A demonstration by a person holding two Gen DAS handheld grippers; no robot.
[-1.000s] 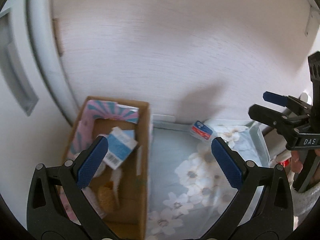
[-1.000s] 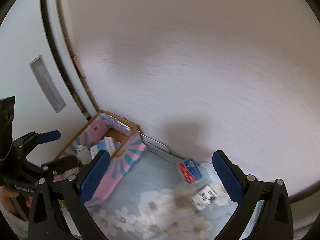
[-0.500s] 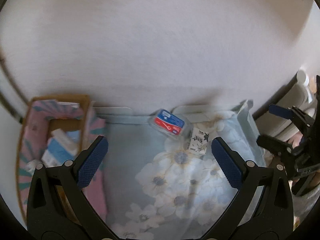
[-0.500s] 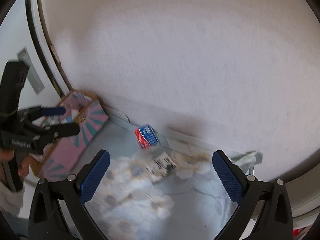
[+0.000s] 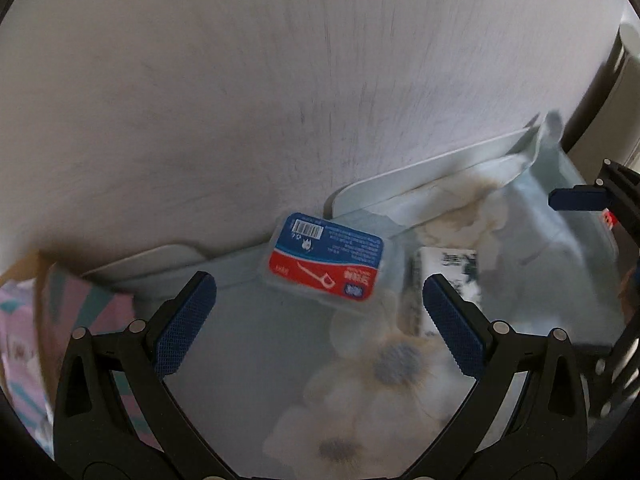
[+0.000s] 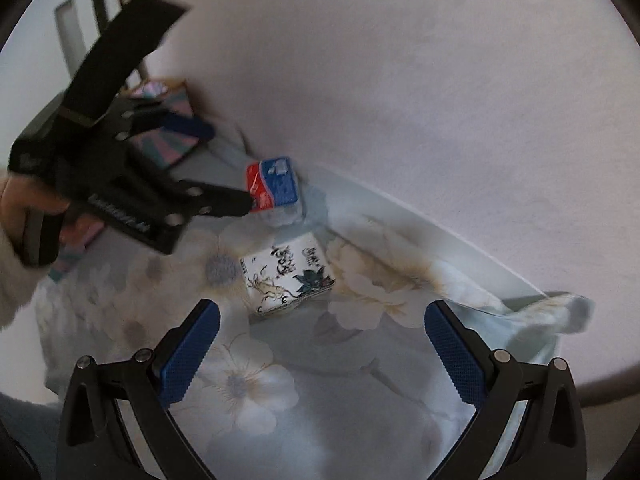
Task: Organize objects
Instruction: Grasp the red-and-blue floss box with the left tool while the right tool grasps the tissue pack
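A clear floss-pick box [image 5: 326, 266] with a red and blue label leans against the white wall on the floral cloth [image 5: 248, 344]. My left gripper [image 5: 320, 320] hangs open just in front of it, nothing between its pads. In the right wrist view the left gripper [image 6: 216, 164] stands open, its lower finger tip at the box [image 6: 274, 188]. A white packet with ink drawings [image 6: 286, 280] lies flat beside the box. Just short of this packet my right gripper [image 6: 322, 350] is open and empty. One of its blue pads [image 5: 576, 199] shows at the right edge.
A pink and teal striped cardboard box [image 5: 24, 320] stands at the left end of the cloth, partly behind the left gripper in the right wrist view. A pale tray rim [image 5: 420, 172] runs along the wall under the cloth. A hand [image 6: 24, 200] holds the left gripper.
Both views have swung right, away from the pink box, and dropped closer to the cloth. The left gripper now faces the floss-pick box, the right gripper the white packet. Both stay open.
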